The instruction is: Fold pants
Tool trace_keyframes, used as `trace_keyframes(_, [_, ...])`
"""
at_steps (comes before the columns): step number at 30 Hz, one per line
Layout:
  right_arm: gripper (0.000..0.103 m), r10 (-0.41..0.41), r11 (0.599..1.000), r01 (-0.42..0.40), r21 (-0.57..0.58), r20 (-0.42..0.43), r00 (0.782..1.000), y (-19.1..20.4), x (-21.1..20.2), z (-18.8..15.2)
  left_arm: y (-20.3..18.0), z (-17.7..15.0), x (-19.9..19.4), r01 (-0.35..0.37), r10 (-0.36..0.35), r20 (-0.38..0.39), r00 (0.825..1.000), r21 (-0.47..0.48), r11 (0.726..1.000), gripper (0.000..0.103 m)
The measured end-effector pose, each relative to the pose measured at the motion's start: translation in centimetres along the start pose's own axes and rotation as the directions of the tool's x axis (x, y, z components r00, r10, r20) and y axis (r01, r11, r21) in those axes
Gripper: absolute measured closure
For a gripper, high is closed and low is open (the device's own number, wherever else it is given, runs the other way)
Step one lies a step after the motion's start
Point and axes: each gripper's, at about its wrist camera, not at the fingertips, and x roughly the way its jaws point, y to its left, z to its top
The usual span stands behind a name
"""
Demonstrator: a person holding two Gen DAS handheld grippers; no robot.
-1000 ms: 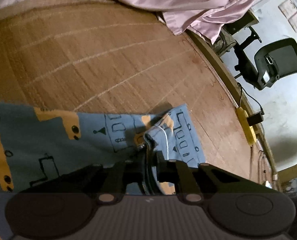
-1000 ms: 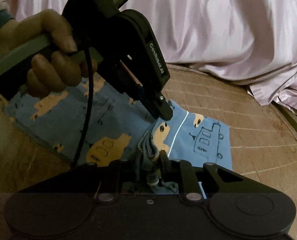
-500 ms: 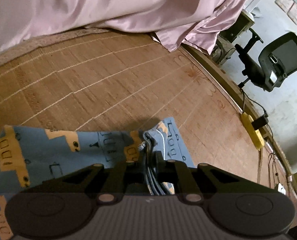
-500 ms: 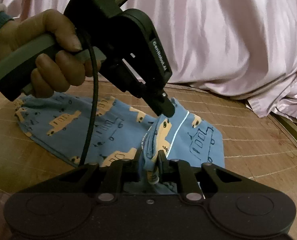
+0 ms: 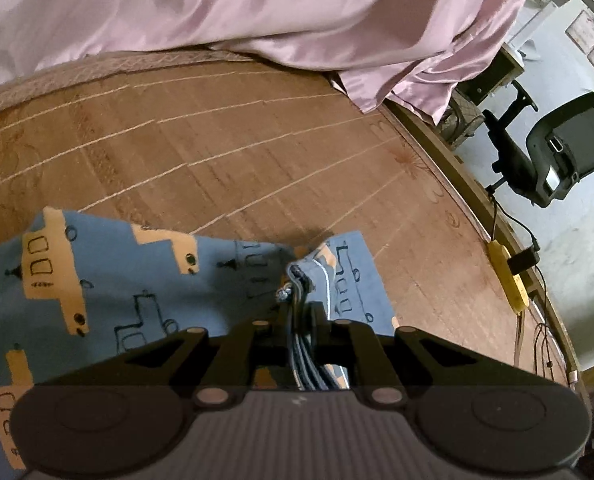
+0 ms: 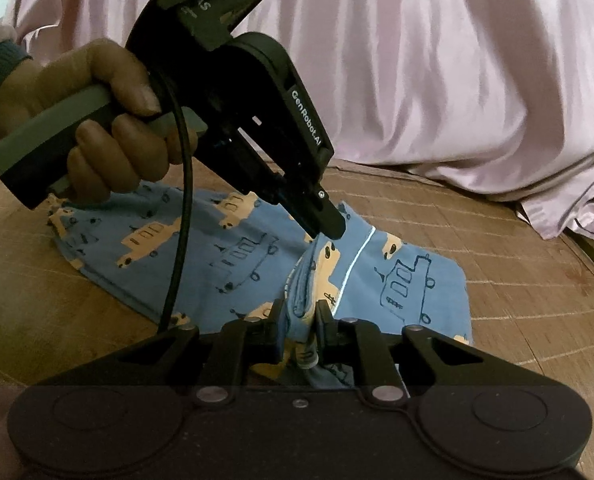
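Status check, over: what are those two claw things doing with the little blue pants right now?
Left tool shut on pants. Right tool shut on bunched edge. Pants partly lifted off mat. Pink sheet behind, nothing in the way.

I see my left gripper [image 6: 329, 228] angled down from upper left, hand [image 6: 97, 120] wrapped round its handle; both grippers pinch cloth, right gripper [image 6: 299, 316] at bottom centre.

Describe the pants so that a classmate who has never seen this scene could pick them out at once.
Find the brown woven mat in front of the draped pink sheet. The pants lie on it, both grippers pinching one bunched edge. Alone here, they are blue, printed with tan vehicles and dark outline drawings.
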Motion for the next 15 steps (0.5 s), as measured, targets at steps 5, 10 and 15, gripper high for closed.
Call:
trace_keyframes(5, [0.087, 0.015, 0.999, -0.014, -0.041, 0.012, 1.000, 1.4, 0.1, 1.1, 0.9, -0.3, -0.9, 0.010, -0.010, 0.012, 1.000, 0.012, 1.000, 0.094])
trace_keyframes(10, [0.088, 0.065, 0.995, -0.063, -0.074, 0.026, 0.998, 3.4, 0.5, 2.6, 2.5, -0.3, -2.8, 0.009, -0.009, 0.035, 0.999, 0.014, 1.000, 0.094])
trace_keyframes(15, [0.088, 0.128, 0.989, -0.126, -0.078, 0.017, 0.992, 5.3, 1.5, 3.8, 4.8, -0.6, -4.6, -0.002, 0.002, 0.045, 0.999, -0.014, 1.000, 0.094])
